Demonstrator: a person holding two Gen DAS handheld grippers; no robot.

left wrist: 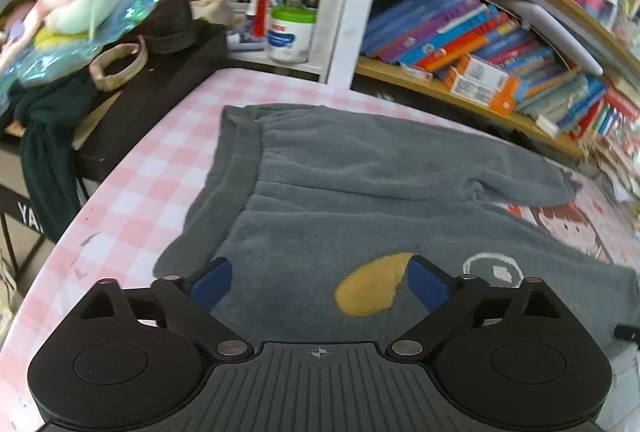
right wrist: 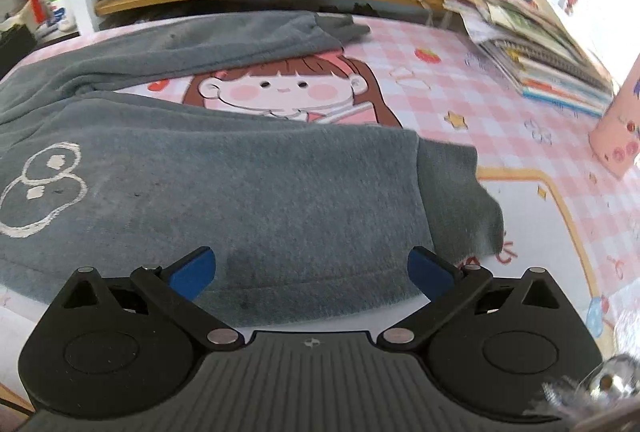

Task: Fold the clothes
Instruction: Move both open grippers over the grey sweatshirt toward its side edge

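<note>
A grey fleece pair of trousers (left wrist: 360, 191) lies spread flat on the pink checked table cover (left wrist: 152, 167), waistband to the left, two legs running right. It carries a yellow patch (left wrist: 370, 288) and a white outline print (left wrist: 494, 270). My left gripper (left wrist: 320, 282) is open and empty, just above the waist part near the yellow patch. In the right wrist view the near leg (right wrist: 240, 183) and its cuff (right wrist: 456, 199) lie in front of me, the far leg (right wrist: 208, 43) behind. My right gripper (right wrist: 312, 272) is open and empty over the near leg's front edge.
A cartoon girl print (right wrist: 280, 87) on the cover shows between the legs. Shelves of books (left wrist: 480, 43) line the back. A black piano top (left wrist: 132, 91) with toys stands left. Stacked notebooks (right wrist: 540, 55) and a pink cup (right wrist: 620, 127) sit at the right.
</note>
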